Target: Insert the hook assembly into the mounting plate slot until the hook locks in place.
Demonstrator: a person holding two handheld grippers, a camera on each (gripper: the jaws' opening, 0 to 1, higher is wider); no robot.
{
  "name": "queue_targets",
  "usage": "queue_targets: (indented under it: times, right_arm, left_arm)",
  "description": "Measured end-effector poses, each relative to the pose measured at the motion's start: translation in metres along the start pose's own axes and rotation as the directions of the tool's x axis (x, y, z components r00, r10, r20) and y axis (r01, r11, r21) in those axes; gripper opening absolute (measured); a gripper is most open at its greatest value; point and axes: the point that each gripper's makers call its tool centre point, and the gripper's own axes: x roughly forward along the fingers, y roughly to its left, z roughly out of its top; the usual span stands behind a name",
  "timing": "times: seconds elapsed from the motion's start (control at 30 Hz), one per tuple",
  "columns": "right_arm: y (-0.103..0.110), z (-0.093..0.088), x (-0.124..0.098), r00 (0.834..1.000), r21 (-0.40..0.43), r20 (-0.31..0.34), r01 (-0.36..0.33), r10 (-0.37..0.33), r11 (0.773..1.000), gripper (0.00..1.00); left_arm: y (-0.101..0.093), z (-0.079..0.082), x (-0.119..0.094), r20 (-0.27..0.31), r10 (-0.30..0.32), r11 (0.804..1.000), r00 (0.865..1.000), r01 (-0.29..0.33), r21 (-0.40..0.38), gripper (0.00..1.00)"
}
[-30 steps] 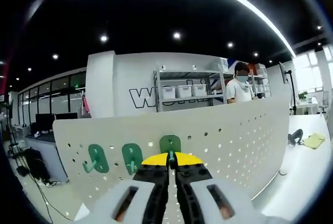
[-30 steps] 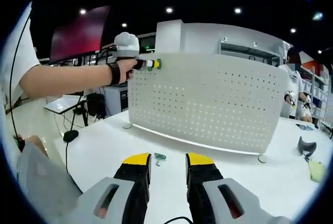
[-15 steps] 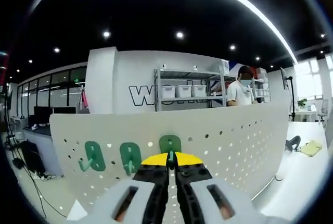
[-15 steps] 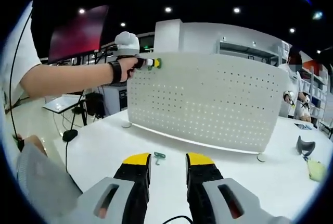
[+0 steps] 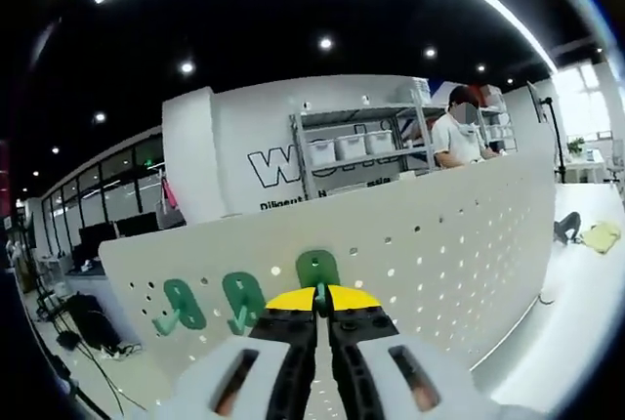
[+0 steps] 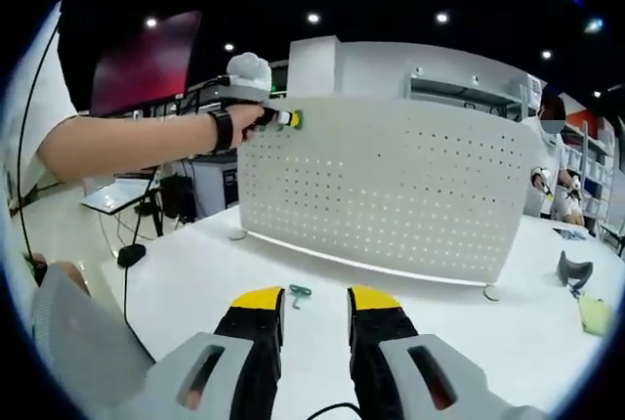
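Observation:
The white perforated mounting plate (image 6: pixel 391 186) stands upright on the white table (image 6: pixel 186 273). My left gripper (image 5: pixel 318 295) is shut on a green hook (image 5: pixel 317 271) pressed against the plate (image 5: pixel 439 244) near its top edge. Two more green hooks (image 5: pixel 242 300) (image 5: pixel 184 305) hang on the plate to its left. In the right gripper view, a person's hand holds the left gripper (image 6: pixel 276 118) with the green hook (image 6: pixel 295 118) at the plate's upper left corner. My right gripper (image 6: pixel 303 301) stands open low over the table, just short of a loose green hook (image 6: pixel 299 294).
A dark object (image 6: pixel 574 273) and a yellow cloth (image 6: pixel 594 317) lie on the table at the right. A person (image 6: pixel 547 171) stands beyond the plate near shelving (image 5: pixel 356 151). The person's bare forearm (image 6: pixel 127 147) reaches across the upper left.
The left gripper view has rolled and shifted a little while the jaws stay shut on the hook at the plate. The hand at the plate's corner sits slightly higher. The right gripper has not moved.

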Motion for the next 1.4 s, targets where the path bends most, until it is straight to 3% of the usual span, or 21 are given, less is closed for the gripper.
queue_targets:
  times: [0.43,0.83,0.97,1.1,1.4]
  right_arm:
    - [-0.002,-0.001,0.000,1.000,0.016,0.005,0.001,-0.001,1.000,0.25]
    - [-0.002,-0.002,0.000,1.000,0.024,0.006,0.003,-0.003,1.000,0.25]
    - [-0.002,-0.002,0.001,1.000,0.022,0.007,-0.002,0.002,1.000,0.25]
    - [-0.001,-0.002,0.003,1.000,0.025,0.008,-0.010,0.010,1.000,0.25]
    - [-0.002,-0.002,0.006,1.000,0.030,0.014,-0.014,0.013,0.999,0.25]
  left_arm:
    - [-0.003,0.001,-0.001,0.004,-0.029,1.000,1.000,0.029,0.007,0.08]
    - [-0.001,0.013,-0.003,0.055,-0.033,0.998,0.998,0.030,0.051,0.11]
    - [-0.002,0.012,-0.002,0.051,-0.051,0.997,0.997,0.048,0.058,0.12]
    - [-0.011,0.005,0.001,0.023,-0.108,0.993,0.994,0.107,0.055,0.14]
    - [-0.013,0.006,-0.001,0.030,-0.114,0.992,0.993,0.112,0.054,0.16]
